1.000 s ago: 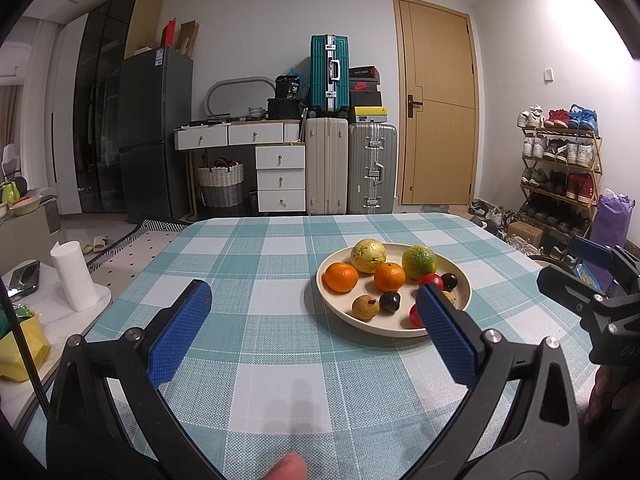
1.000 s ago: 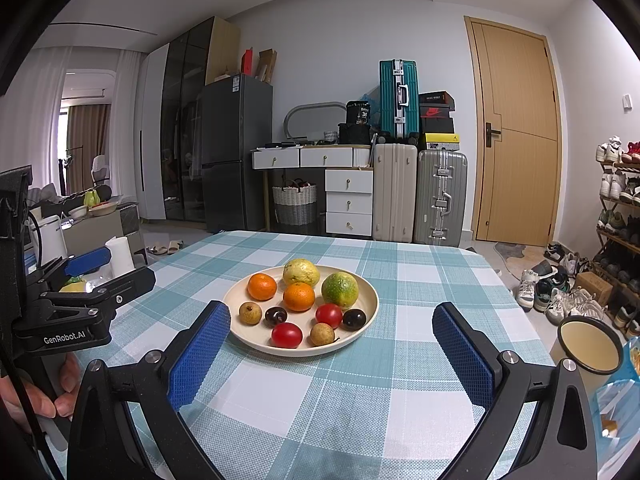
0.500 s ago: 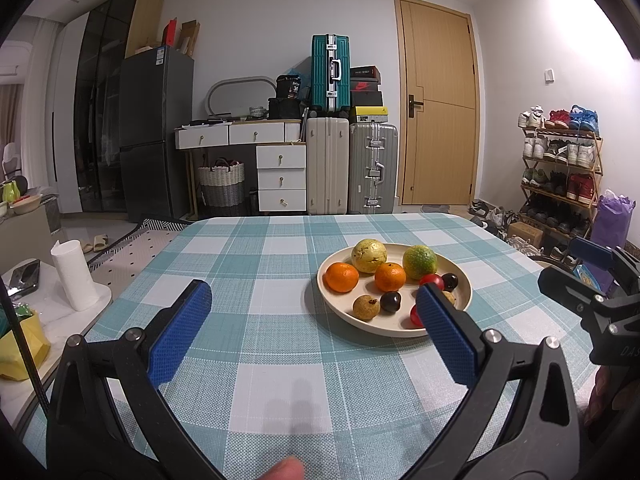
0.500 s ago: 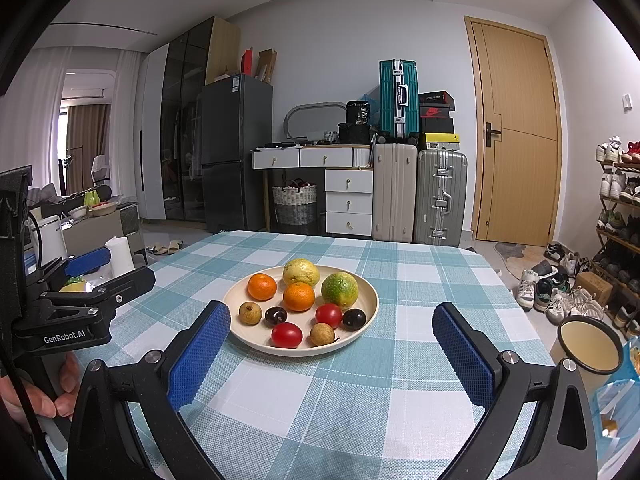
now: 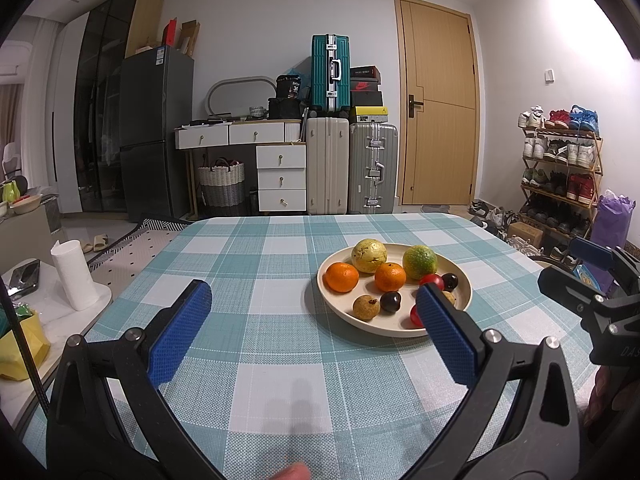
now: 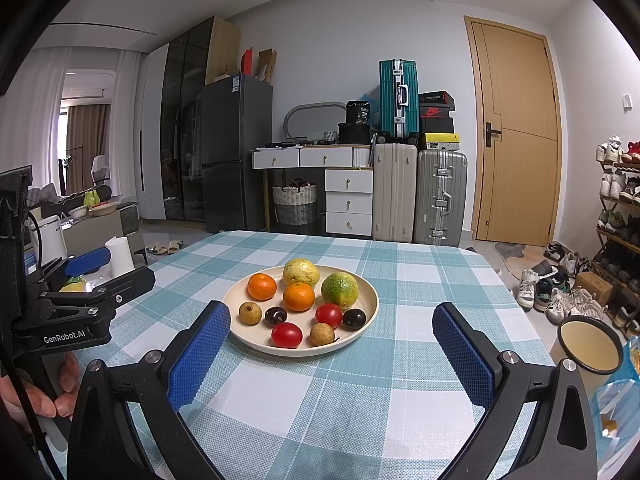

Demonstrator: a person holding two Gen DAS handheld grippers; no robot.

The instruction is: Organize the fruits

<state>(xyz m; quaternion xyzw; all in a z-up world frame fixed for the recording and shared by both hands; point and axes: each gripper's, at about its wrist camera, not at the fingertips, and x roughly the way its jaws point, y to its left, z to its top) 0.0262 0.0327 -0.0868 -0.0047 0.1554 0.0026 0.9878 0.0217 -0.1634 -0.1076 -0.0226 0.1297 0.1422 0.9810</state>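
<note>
White walls, wooden door (image 6: pixel 516 136) at right. Against the back wall: dark fridge (image 6: pixel 236 152), white drawer unit (image 6: pixel 348 200) with a woven basket (image 6: pixel 295 204) beside it, and two upright suitcases (image 6: pixel 420 196) with a teal suitcase (image 6: pixel 398 96) and shoe boxes (image 6: pixel 436 114) stacked on top. Shoe rack (image 5: pixel 560 168) along the right wall, loose shoes on the pale floor. Curtained window (image 6: pixel 84 136) far left. Table carries a teal-and-white checked cloth (image 6: pixel 360 392).

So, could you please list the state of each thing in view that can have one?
left gripper: open, empty, above the table
right gripper: open, empty
plate: upright on the tablecloth, holding nine fruits
door: shut
drawers: shut
green suitcase: upright, closed
</note>
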